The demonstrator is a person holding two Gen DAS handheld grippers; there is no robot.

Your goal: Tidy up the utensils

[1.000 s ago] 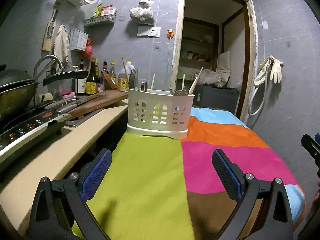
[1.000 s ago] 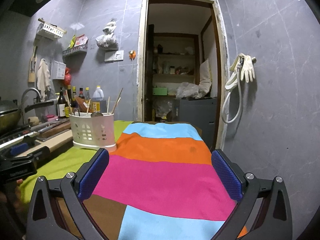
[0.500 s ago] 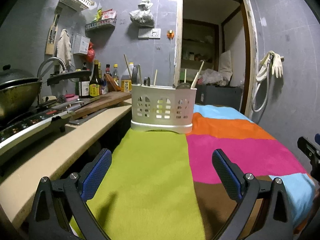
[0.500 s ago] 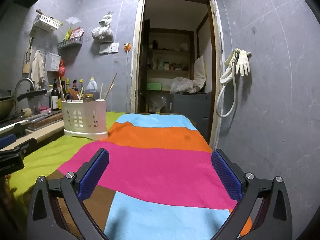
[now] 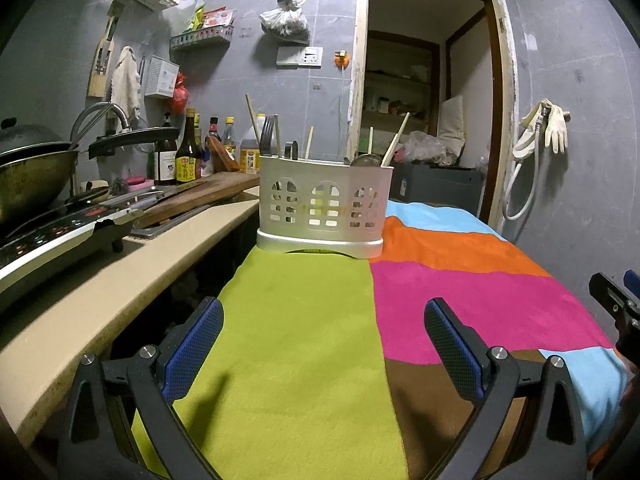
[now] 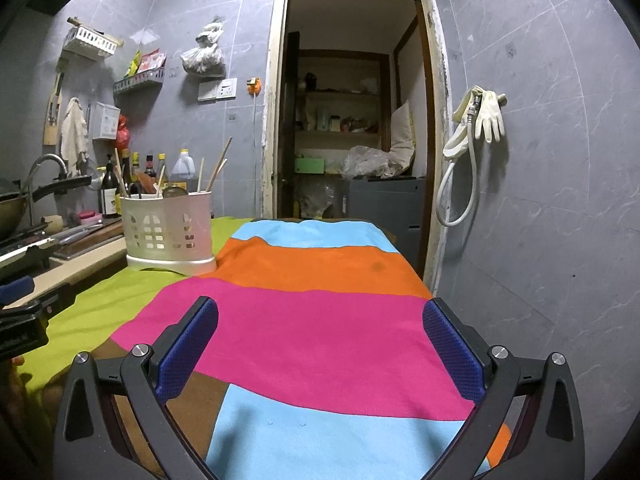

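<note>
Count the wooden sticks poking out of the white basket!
4 sticks: a tall one at the left end, one near the middle, one upright and one leaning at the right end. More may hide inside the basket.

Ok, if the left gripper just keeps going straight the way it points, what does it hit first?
Most likely the white utensil caddy. The left gripper is open and empty over the green cloth, with nothing visible between. Depth is hard to judge.
</note>
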